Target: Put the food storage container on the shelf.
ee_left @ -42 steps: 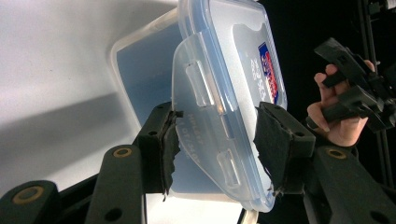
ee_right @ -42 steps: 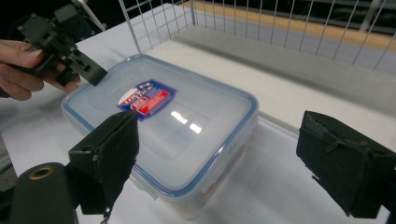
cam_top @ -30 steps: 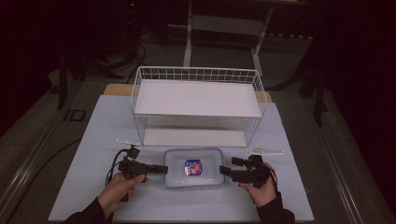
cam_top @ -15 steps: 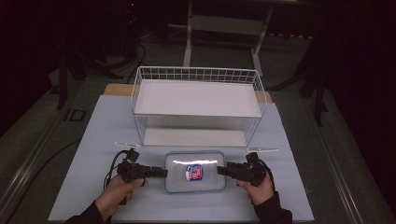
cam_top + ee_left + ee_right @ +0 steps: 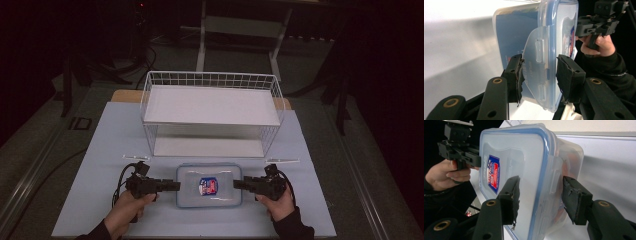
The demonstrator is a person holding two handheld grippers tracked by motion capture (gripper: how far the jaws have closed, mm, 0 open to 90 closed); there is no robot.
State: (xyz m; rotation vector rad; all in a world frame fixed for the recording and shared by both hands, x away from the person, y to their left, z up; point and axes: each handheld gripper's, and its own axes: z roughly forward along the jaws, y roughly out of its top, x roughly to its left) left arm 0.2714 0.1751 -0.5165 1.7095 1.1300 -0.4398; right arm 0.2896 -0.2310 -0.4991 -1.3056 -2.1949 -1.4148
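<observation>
1. Left gripper (image 5: pixel 172 186): jaws level, pointed at the left end of the box (image 5: pixel 209 185). In the left gripper view the gripper (image 5: pixel 539 72) has the box's end latch flap (image 5: pixel 537 72) between its pads, closed as far as the flap allows. One pad touches the flap's outer face; the other sits at the lid (image 5: pixel 564 37) edge, and contact there is hard to confirm.
2. Right gripper (image 5: pixel 238 184): jaws level, at the right end of the box. In the right gripper view the gripper (image 5: pixel 539 195) straddles that end, one pad over the lid, one beside the body. Its jaws have just been closing with the box end between them. Small gaps show at both pads, so the grip is not yet firm.
3. Box: clear plastic, blue-rimmed lid with a red and blue label (image 5: pixel 208 186). It lies flat on the pale mat (image 5: pixel 100 150), near the front edge, between the two grippers.
4. Rack (image 5: pixel 212 80): white wire, with a white shelf board, stands on the mat just behind the box, not touching it.
5. Hands: the left hand (image 5: pixel 130 207) and right hand (image 5: pixel 277 202) hold the gripper handles from the near side.
6. Strips: two thin white strips (image 5: pixel 136 157) lie on the mat, one to each side of the rack's front.
</observation>
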